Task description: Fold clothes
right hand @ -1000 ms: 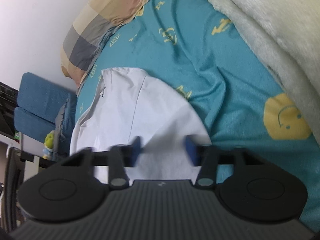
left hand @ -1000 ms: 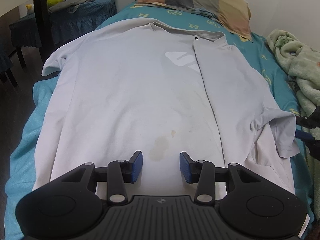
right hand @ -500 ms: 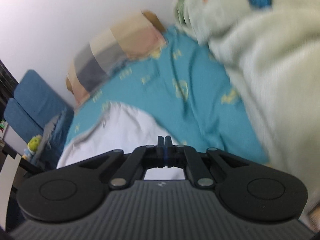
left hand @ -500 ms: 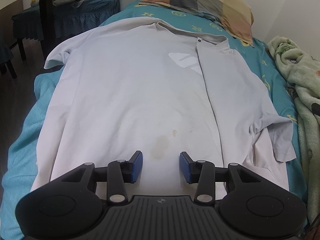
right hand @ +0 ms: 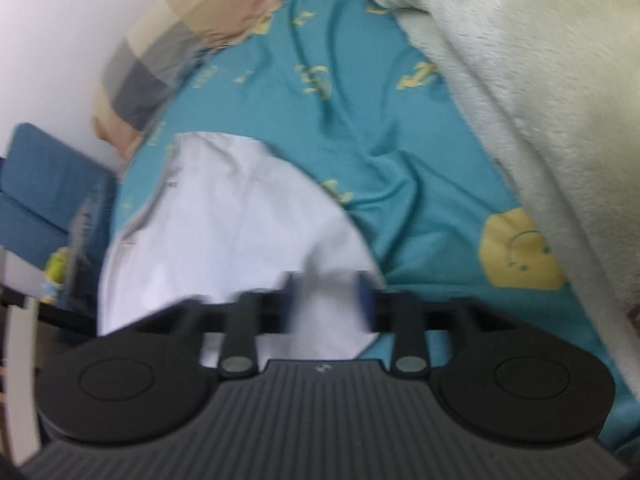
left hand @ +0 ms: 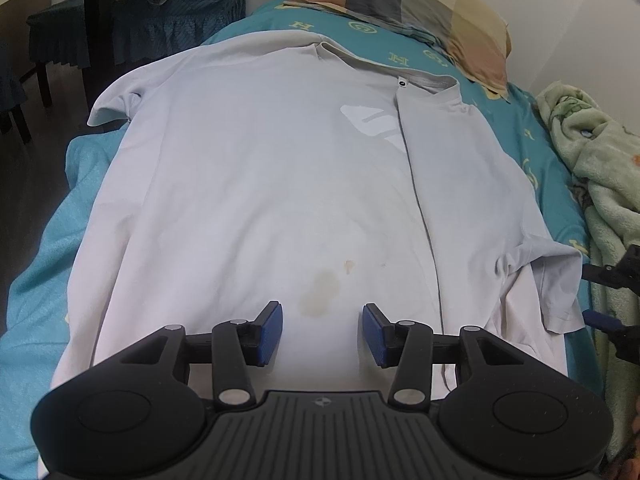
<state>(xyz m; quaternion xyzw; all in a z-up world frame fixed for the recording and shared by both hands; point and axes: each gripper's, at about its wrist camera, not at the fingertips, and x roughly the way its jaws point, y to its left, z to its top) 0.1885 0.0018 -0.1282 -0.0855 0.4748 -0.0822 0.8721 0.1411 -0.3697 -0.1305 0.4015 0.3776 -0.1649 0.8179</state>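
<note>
Left wrist view: shirt point(left hand: 280, 184) flat on bed point(left hand: 40, 264), left gripper point(left hand: 322, 330) released above hem, right gripper point(right hand: 326, 300) released at sleeve; soft, light, floppy, likely best pinched at sleeve edge.

Soft even indoor light, left wrist view sharp, right wrist view motion-blurred, fisheye bending and dark vignette at edges
</note>
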